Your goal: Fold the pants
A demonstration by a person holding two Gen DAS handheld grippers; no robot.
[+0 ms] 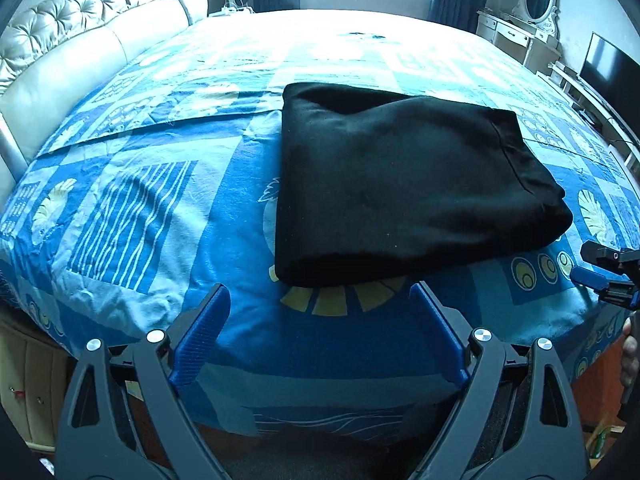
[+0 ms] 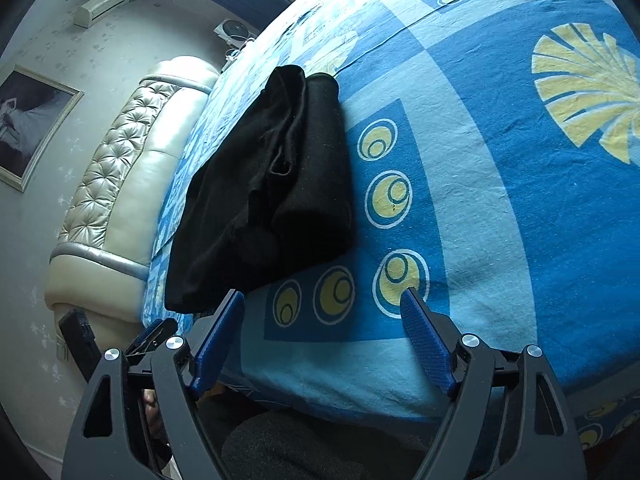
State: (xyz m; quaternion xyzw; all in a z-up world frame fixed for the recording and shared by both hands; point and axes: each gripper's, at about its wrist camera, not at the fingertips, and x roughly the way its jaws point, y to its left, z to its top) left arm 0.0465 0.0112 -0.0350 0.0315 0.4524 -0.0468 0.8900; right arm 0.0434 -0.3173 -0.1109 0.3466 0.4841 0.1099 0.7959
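Fold looks essentially done: the black pants (image 1: 404, 184) sit as a compact, layered rectangle on the bed (image 1: 140, 208), near its front edge, on the blue patterned sheet. The right wrist view shows the stacked layers and a folded side; the top layer is a bit rumpled, edges not perfectly squared. My read: at most a tidy-up or smoothing is left, no further fold obviously needed.

Left gripper (image 1: 320, 298): jaws wide apart, nothing between them, just short of the bundle's near edge, not touching it.

Right gripper (image 2: 322, 300): jaws also spread, empty, over bare sheet just beside the bundle's near corner. Its left finger overlaps the fabric edge in view; contact unclear, but no grip.
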